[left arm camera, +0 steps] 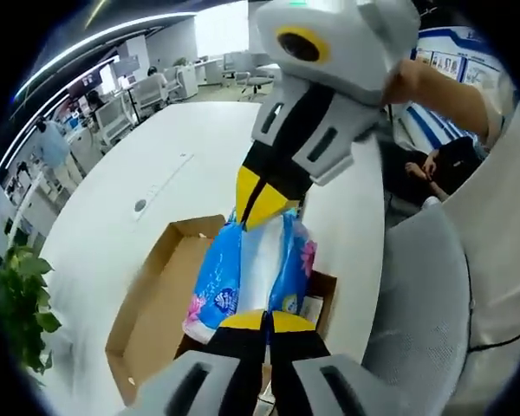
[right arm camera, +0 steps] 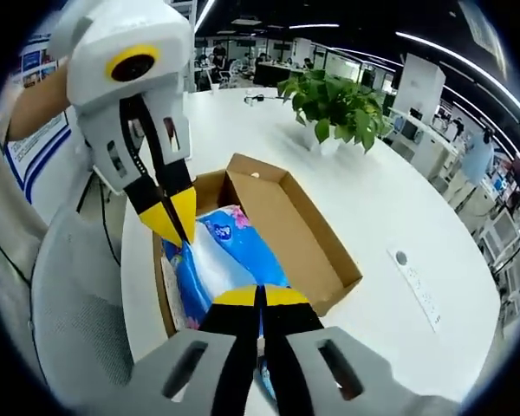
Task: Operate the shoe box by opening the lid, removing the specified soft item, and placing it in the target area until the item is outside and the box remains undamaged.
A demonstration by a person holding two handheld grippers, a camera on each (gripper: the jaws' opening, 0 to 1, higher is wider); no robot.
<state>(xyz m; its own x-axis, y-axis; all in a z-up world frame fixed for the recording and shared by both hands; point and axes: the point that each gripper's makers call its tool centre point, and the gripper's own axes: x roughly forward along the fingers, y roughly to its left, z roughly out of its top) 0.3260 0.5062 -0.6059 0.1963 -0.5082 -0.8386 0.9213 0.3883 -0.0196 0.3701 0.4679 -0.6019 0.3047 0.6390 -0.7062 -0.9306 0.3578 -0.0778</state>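
Tissue pack [left arm camera: 253, 264], soft and crinkly in its blue-and-white plastic wrap with pink flower print, hangs between my two grippers above the open shoe box [left arm camera: 160, 299]. My left gripper [left arm camera: 265, 319] has its yellow-tipped jaws closed together on the near end of the pack, and my right gripper [right arm camera: 260, 296] does the same on the opposite end; in the left gripper view the right one comes down from above onto the far end of the pack, and in the right gripper view the left one reaches in from the upper left the same way.

I judge the pack light and squashy: the film looks slick, the contents give under pressure, so a pinch on the gathered wrap at each end seems the safest hold (squeezing the middle would only crush it and might let it slide out). It sags a little between the two grips.

The shoe box below my jaws is plain brown cardboard, thin-walled, its inside bare and matte. It sits near the edge of a smooth white round table [right arm camera: 373, 208]. Beyond the box, ahead of my right gripper, stands a leafy green plant [right arm camera: 338, 104] in a white pot. A grey mesh chair [left arm camera: 416, 286] is just beside the table on my side.
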